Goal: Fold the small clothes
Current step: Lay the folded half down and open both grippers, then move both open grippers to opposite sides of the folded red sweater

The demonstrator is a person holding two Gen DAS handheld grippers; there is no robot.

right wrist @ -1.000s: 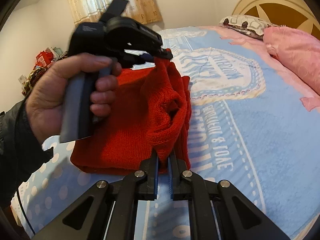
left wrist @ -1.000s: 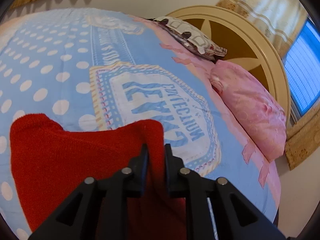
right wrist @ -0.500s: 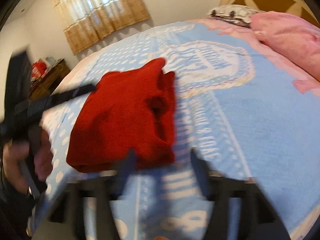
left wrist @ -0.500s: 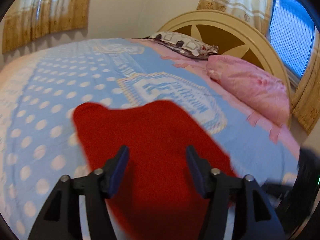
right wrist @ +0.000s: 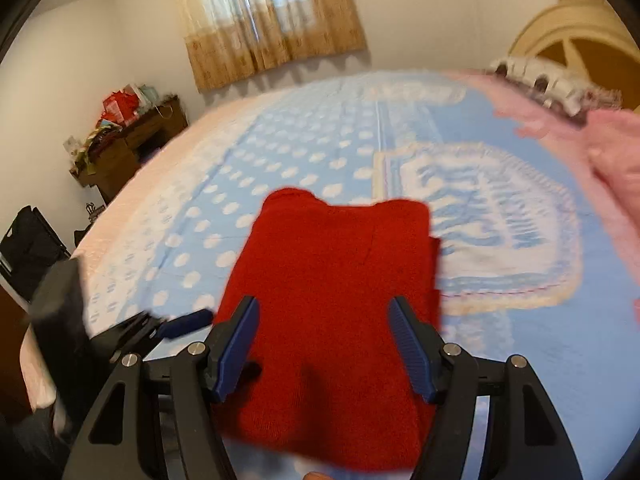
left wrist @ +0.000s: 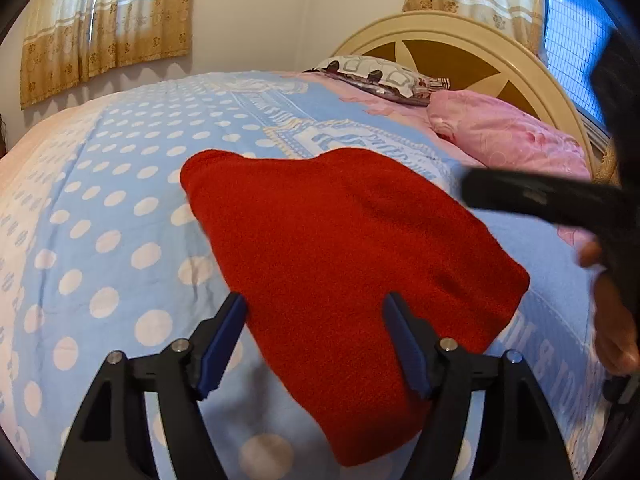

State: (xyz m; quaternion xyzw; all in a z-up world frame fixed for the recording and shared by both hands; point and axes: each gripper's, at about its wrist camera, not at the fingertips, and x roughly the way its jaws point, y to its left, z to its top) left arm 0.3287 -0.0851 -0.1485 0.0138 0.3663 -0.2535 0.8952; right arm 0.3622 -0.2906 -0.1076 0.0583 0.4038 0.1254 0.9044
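A red knitted garment (left wrist: pixel 340 248) lies folded flat on the blue dotted bedspread (left wrist: pixel 120 208). My left gripper (left wrist: pixel 316 312) is open above its near edge and holds nothing. In the right wrist view the garment (right wrist: pixel 336 292) lies flat below my right gripper (right wrist: pixel 324 320), which is open and empty. The right gripper also shows as a dark bar at the right edge of the left wrist view (left wrist: pixel 540 200). The left gripper's blue fingertip shows low on the left of the right wrist view (right wrist: pixel 184 322).
A pink pillow (left wrist: pixel 508 136) and a patterned pillow (left wrist: pixel 384 78) lie by the cream headboard (left wrist: pixel 460 40). A wooden cabinet with clutter (right wrist: pixel 124 144) stands by the far wall. Curtains (right wrist: pixel 268 20) hang behind the bed.
Both grippers were shut on the red garment a second ago. They have opened and let it go, and it now lies flat on the bed. Both grippers have drawn back.
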